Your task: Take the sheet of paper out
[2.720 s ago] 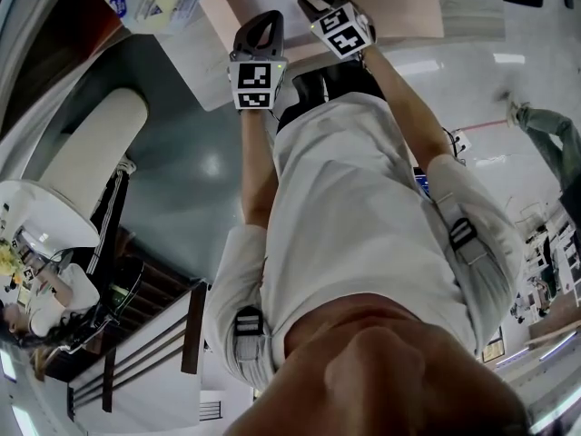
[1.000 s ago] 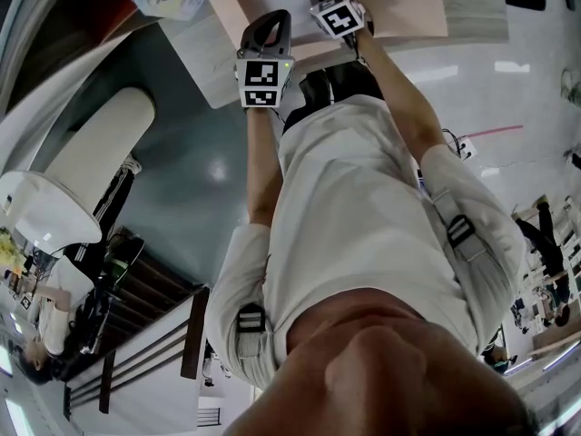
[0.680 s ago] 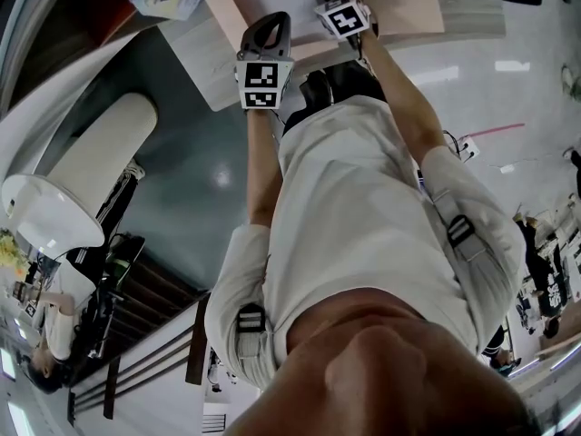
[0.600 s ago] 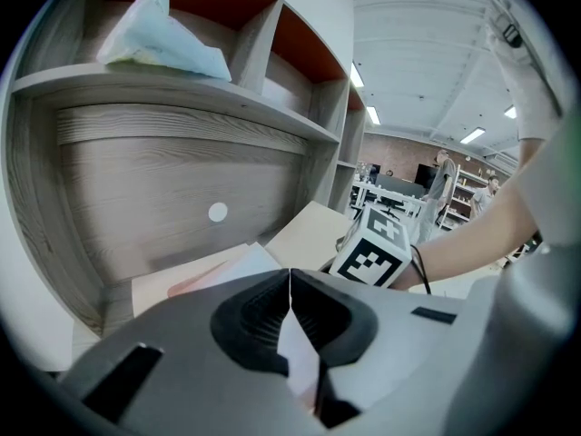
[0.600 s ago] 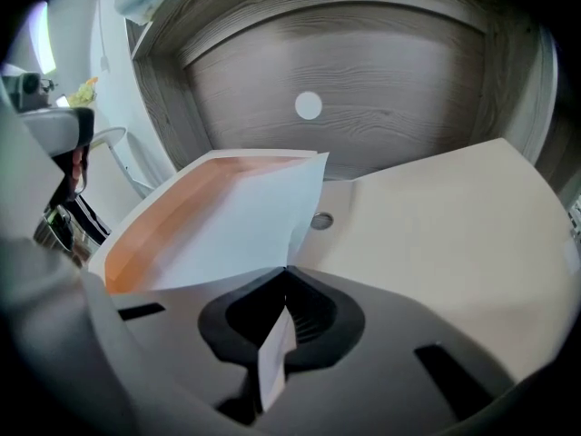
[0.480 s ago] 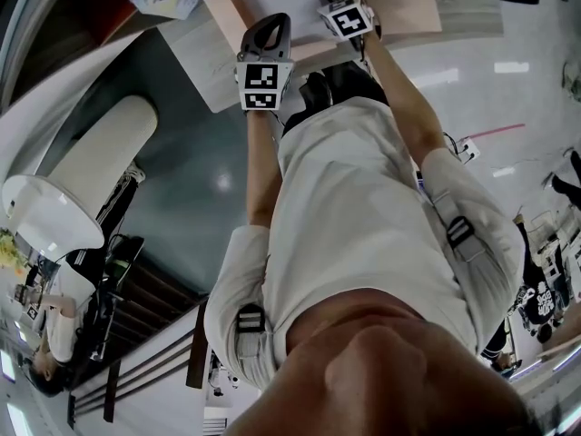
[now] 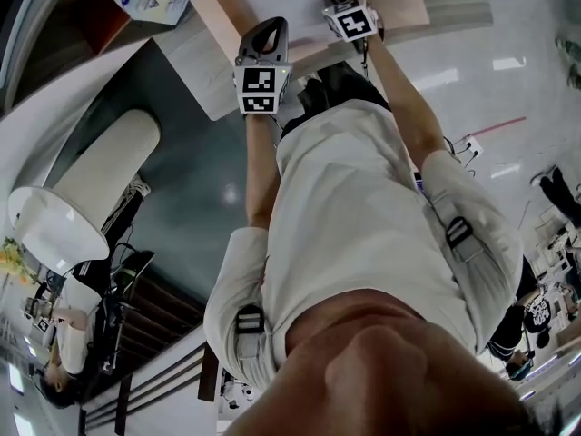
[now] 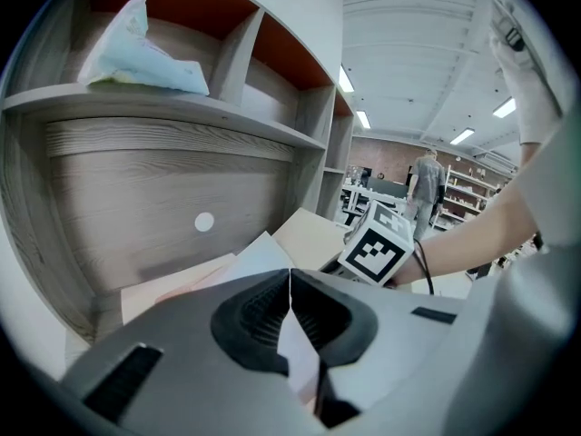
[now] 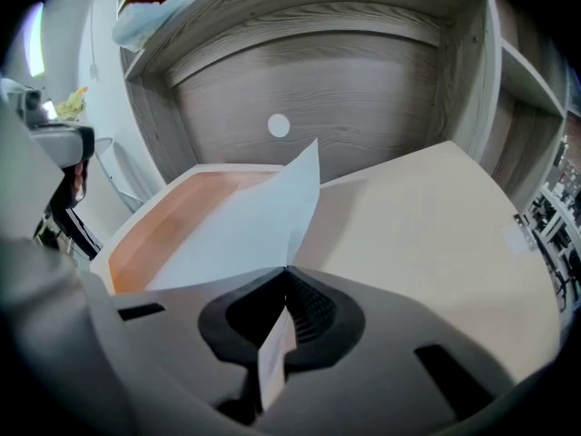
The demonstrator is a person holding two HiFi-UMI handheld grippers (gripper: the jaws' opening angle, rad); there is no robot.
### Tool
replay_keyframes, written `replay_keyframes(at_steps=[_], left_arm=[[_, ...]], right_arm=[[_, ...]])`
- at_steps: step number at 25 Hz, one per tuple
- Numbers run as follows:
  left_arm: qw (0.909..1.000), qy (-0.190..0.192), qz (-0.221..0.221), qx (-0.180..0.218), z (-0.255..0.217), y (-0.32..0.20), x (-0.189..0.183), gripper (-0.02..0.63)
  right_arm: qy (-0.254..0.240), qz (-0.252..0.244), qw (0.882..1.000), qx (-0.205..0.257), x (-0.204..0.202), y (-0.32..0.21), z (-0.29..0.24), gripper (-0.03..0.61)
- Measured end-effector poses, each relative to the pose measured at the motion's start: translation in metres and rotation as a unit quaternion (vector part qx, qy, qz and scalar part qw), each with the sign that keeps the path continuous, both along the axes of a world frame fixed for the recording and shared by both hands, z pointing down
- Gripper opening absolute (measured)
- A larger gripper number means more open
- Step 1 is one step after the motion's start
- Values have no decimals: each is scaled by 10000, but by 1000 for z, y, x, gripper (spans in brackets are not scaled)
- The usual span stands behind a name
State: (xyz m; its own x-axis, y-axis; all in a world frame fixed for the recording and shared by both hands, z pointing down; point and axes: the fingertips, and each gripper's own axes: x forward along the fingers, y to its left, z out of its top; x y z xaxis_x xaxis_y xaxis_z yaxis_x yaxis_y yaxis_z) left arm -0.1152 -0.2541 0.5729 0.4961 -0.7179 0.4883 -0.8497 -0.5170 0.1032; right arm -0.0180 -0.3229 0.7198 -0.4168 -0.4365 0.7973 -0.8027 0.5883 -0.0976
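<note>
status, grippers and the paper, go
Left gripper shut on sheet of paper. Right gripper shut on same sheet. Near edge lifted over peach folder. Nothing seen blocking.

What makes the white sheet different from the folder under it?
The sheet of paper is white; the folder is peach and beige. The sheet bows upward with one corner raised; the folder lies open and flat on the desk. The left tool and right tool each pinch the sheet; neither holds the folder. Both are thin and rectangular.
</note>
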Motion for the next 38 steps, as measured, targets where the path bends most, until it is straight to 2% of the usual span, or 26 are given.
replay_keyframes(at_steps=[10, 30, 38], left_arm=[[9999, 98, 119, 50, -9, 9, 12, 23], [9987, 207, 326, 328, -35, 17, 20, 23], [9972, 273, 309, 618, -74, 23, 17, 23]], right_arm=[[49, 332, 9994, 24, 28, 13, -15, 21], [24, 607, 9950, 793, 60, 18, -80, 21], [-75, 589, 9884, 1395, 65, 30, -140, 21]])
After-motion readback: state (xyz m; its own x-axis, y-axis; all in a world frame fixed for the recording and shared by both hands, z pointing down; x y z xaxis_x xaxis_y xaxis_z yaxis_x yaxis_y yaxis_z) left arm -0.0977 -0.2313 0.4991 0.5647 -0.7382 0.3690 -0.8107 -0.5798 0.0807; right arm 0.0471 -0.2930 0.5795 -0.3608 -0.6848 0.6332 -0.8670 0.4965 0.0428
